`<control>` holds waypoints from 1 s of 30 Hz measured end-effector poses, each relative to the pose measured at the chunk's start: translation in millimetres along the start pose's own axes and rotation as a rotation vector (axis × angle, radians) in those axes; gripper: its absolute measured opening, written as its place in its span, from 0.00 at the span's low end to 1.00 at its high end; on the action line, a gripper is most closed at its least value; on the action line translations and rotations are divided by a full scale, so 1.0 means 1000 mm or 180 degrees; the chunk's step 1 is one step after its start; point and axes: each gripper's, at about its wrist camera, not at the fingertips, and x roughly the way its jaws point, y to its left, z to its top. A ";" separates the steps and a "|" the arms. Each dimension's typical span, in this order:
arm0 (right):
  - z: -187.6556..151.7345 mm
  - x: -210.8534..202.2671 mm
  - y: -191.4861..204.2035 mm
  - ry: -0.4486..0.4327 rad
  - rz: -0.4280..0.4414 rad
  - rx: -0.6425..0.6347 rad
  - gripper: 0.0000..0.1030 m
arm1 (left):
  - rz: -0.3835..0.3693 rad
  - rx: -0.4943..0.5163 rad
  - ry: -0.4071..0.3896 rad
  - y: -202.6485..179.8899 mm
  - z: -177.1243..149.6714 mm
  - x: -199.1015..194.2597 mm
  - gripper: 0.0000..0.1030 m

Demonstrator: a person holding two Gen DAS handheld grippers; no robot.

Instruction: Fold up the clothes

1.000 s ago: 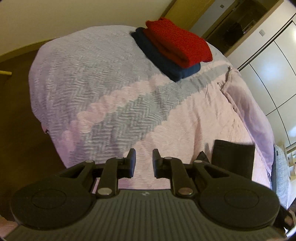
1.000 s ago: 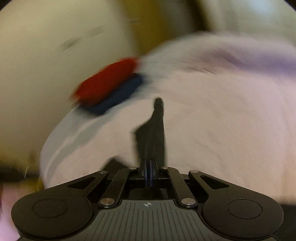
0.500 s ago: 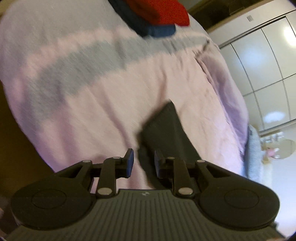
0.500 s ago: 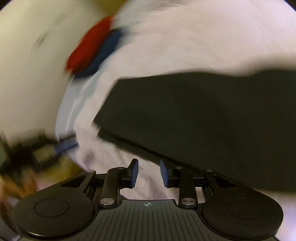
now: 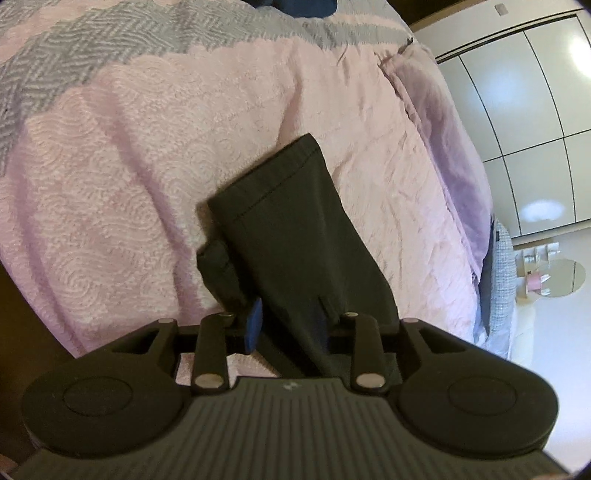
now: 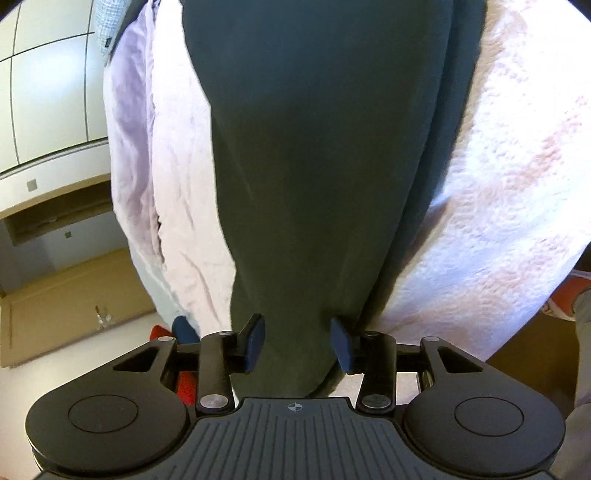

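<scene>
The dark garment (image 5: pixel 295 236) lies long and narrow on the bed (image 5: pixel 110 155), soft and limp, running between both wide-apart grippers (image 5: pixel 291 321) (image 6: pixel 297 341); its hemmed end looks the surest hold.

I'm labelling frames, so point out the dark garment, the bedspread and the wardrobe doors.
Dark garment (image 5: pixel 295 236), left wrist view, its flat middle.
Bedspread (image 5: pixel 122 177), left wrist view, bare pink part.
Wardrobe doors (image 5: pixel 524 110), left wrist view, a white panel.

A bed with a pink and grey bedspread (image 5: pixel 122 155) carries a dark garment (image 5: pixel 291 229) lying flat, running from between the left gripper's fingers ahead; a blue folded item (image 5: pixel 295 5) lies far ahead.
</scene>
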 end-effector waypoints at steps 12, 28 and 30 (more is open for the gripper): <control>0.019 -0.038 -0.004 -0.0141 -0.0079 -0.0038 0.42 | 0.0075 0.0090 0.0031 -0.007 -0.004 0.012 0.28; 0.026 -0.061 -0.003 -0.0341 0.0031 -0.0106 0.42 | 0.0089 0.0099 -0.0005 -0.003 0.001 0.014 0.28; 0.026 -0.064 -0.001 -0.0357 0.0051 -0.0123 0.42 | 0.0093 0.0106 -0.0017 -0.003 0.002 0.014 0.29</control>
